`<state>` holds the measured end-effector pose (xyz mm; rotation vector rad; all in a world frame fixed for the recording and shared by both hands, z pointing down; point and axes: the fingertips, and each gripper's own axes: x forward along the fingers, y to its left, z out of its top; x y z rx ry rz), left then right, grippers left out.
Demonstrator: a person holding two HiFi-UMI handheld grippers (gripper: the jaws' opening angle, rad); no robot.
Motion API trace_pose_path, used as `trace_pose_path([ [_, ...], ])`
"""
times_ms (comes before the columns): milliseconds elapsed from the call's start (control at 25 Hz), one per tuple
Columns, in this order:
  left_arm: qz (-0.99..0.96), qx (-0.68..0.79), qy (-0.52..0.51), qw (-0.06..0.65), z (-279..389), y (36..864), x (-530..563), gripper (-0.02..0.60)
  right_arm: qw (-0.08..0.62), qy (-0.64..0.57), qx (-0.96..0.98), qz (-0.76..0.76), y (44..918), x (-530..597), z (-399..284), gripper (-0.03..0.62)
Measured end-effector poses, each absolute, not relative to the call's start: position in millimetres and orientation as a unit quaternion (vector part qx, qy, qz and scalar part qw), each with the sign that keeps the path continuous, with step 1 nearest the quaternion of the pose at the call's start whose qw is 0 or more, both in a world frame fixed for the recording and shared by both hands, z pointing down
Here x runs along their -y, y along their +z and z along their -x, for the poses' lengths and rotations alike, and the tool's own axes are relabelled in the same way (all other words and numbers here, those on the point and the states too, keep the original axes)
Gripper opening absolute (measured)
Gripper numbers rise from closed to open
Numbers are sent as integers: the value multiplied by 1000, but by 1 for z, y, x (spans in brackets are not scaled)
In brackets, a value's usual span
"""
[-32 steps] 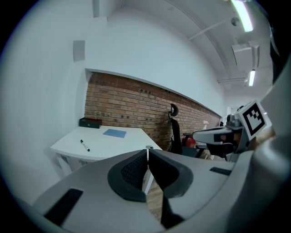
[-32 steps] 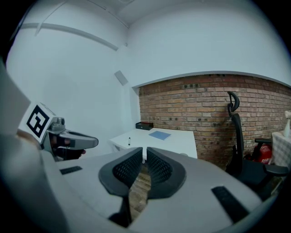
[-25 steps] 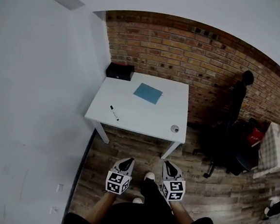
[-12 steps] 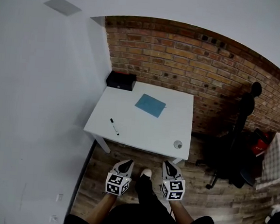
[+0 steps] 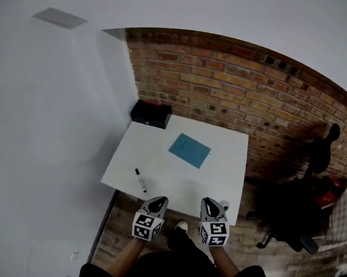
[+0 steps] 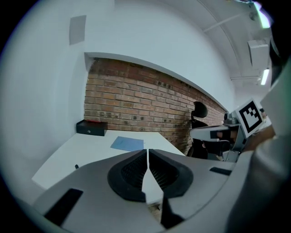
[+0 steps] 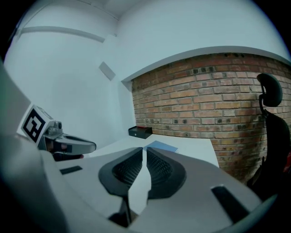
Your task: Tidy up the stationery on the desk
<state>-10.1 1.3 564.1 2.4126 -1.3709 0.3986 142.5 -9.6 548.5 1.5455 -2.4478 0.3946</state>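
Note:
A white desk stands in a corner against a brick wall. On it lie a black marker pen near the front left, a blue notebook in the middle back, a black box at the back left corner, and a small roll at the front right corner, partly hidden by my right gripper. My left gripper and right gripper hover at the desk's front edge, both shut and empty. The left gripper view shows the notebook and the box beyond the shut jaws.
A black office chair stands right of the desk on the wooden floor. A white wall runs along the left. The brick wall backs the desk. The person's legs and a shoe are below.
The desk has come much closer in the head view: it was well ahead of both grippers and now their tips overlap its front edge. Both grippers stay shut.

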Motion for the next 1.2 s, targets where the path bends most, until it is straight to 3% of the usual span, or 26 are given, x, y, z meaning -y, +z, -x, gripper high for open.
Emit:
trace_pose_path([
  [560, -844, 474, 173, 181, -11, 579, 149, 25, 113, 142, 849, -496, 553, 181, -143, 25],
  [1200, -838, 477, 184, 191, -23, 607, 201, 35, 156, 128, 867, -456, 569, 235, -125, 47],
])
